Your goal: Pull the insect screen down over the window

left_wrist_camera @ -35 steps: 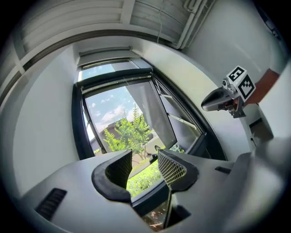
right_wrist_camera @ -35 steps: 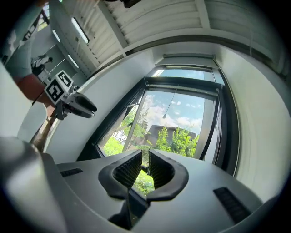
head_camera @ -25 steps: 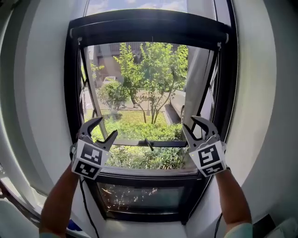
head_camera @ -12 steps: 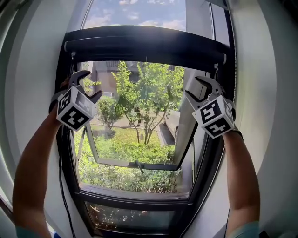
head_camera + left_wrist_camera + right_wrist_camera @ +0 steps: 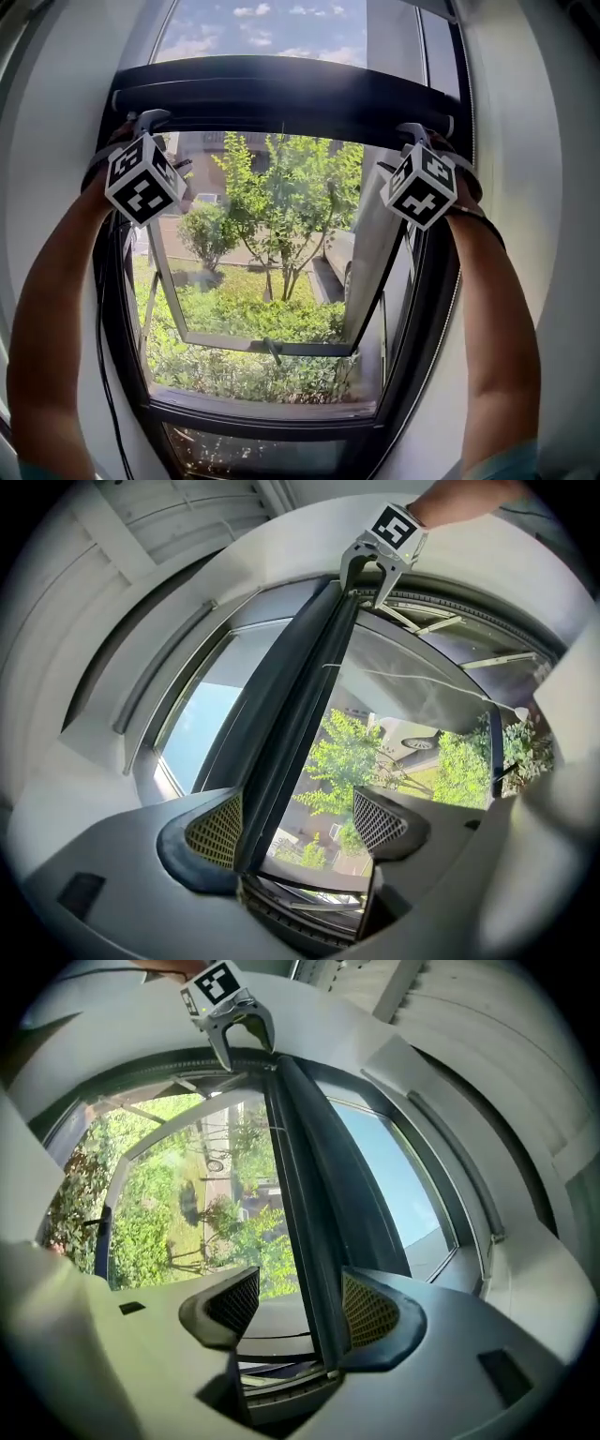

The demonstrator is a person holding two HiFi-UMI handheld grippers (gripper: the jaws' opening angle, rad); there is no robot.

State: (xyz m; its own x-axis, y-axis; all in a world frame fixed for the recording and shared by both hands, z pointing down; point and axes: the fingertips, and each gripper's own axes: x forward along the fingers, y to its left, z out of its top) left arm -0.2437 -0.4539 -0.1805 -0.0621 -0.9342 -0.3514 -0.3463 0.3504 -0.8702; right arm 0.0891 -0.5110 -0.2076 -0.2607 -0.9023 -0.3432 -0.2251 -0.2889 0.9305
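Insect screen (image 5: pixel 281 92) rolled up, dark, atop window (image 5: pixel 281 417).

Head view: left forearm (image 5: pixel 52 319) and right forearm (image 5: pixel 492 337) run off the lower edge, and the lowest pane (image 5: pixel 253 457) is cut off too. Left gripper (image 5: pixel 161 141) and right gripper (image 5: pixel 403 148) sit mostly behind their marker cubes.

Gripper views: jaws have just been opening, screen bar (image 5: pixel 300 705) between them (pad contact unclear). The bar's near ends are hidden behind the gripper bodies. Parked car (image 5: pixel 412 745) too small to detail.
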